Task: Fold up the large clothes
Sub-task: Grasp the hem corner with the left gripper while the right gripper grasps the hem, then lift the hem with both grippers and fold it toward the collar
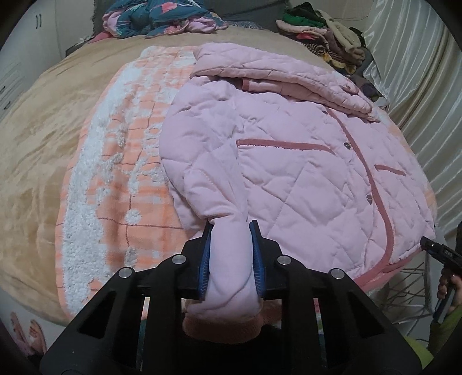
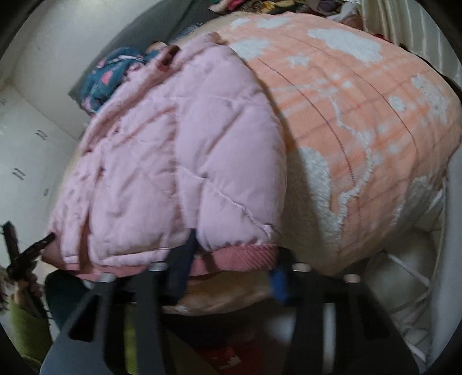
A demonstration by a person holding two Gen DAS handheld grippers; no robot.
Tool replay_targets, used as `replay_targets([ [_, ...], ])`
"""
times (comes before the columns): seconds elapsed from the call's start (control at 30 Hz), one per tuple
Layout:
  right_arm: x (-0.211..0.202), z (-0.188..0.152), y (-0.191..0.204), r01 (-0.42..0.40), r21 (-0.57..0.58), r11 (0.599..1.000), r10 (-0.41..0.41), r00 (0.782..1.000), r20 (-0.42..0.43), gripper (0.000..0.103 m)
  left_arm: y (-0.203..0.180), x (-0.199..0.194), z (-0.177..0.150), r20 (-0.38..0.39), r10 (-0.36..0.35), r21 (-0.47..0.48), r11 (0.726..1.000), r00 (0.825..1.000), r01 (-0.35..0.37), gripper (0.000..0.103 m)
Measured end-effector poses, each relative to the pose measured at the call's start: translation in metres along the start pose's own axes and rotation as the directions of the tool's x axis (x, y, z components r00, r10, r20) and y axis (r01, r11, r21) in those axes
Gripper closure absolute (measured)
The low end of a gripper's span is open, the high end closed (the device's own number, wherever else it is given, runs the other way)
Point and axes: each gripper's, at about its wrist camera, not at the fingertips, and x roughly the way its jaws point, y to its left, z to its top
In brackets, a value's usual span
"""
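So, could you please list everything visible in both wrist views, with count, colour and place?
quilted jacket: one, pale pink with darker pink trim, spread on the blanket, top part folded over
sleeve: one, pale pink, pulled toward the near bed edge
blanket: one, peach and white, under the jacket
bed cover: one, tan, beneath the blanket
patterned cloth: one heap, teal and pink, far side of the bed
clothes pile: one, mixed colours, far right corner
curtain: one, cream, right of the bed
left claw: one, black with blue pads, shut on the sleeve
right claw: one, black with blue pads, at the jacket's ribbed hem; blurred
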Motion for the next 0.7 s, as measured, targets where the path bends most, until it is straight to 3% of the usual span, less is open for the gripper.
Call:
replay_targets([
  [0.03,-0.007,0.002,0.005,-0.029,-0.015,0.999,0.030,0.999,0.029,0.090,0.001,0.000,0.000,-0.002,-0.007,-0.005,1.000,1.000,0.007,0.086],
  [0.07,-0.014,0.004,0.008,-0.045,-0.025,0.999,0.047,0.997,0.057,0.091,0.002,0.000,-0.001,-0.005,-0.015,-0.014,1.000,1.000,0.015,0.084],
  [0.13,-0.031,0.011,0.018,-0.091,-0.057,0.994,0.097,0.988,0.117,0.093,0.007,-0.003,-0.003,0.002,-0.062,-0.052,0.997,0.998,0.062,0.072],
  [0.23,-0.052,0.024,0.030,-0.146,-0.093,0.985,0.161,0.969,0.188,0.093,0.011,-0.001,-0.006,-0.006,-0.091,-0.078,0.993,0.996,0.090,0.065],
  [0.37,-0.072,0.039,0.045,-0.176,-0.127,0.976,0.203,0.948,0.247,0.093,0.011,0.006,-0.009,-0.033,-0.080,-0.070,0.995,0.996,0.077,0.064],
  [0.4,-0.076,0.044,0.050,-0.184,-0.134,0.974,0.214,0.941,0.261,0.093,0.009,0.009,-0.010,-0.038,-0.062,-0.059,0.996,0.997,0.060,0.070],
  [0.43,-0.078,0.048,0.051,-0.187,-0.139,0.972,0.219,0.938,0.268,0.093,0.010,0.010,-0.010,-0.034,-0.045,-0.052,0.998,0.998,0.043,0.086],
  [0.57,-0.083,0.063,0.056,-0.191,-0.149,0.970,0.228,0.928,0.295,0.093,0.018,0.010,-0.009,-0.008,-0.053,-0.083,0.995,0.999,0.052,0.091],
  [0.7,-0.085,0.072,0.058,-0.188,-0.152,0.970,0.227,0.925,0.306,0.093,0.008,-0.009,0.002,0.055,-0.046,-0.045,0.998,0.997,0.049,0.092],
])
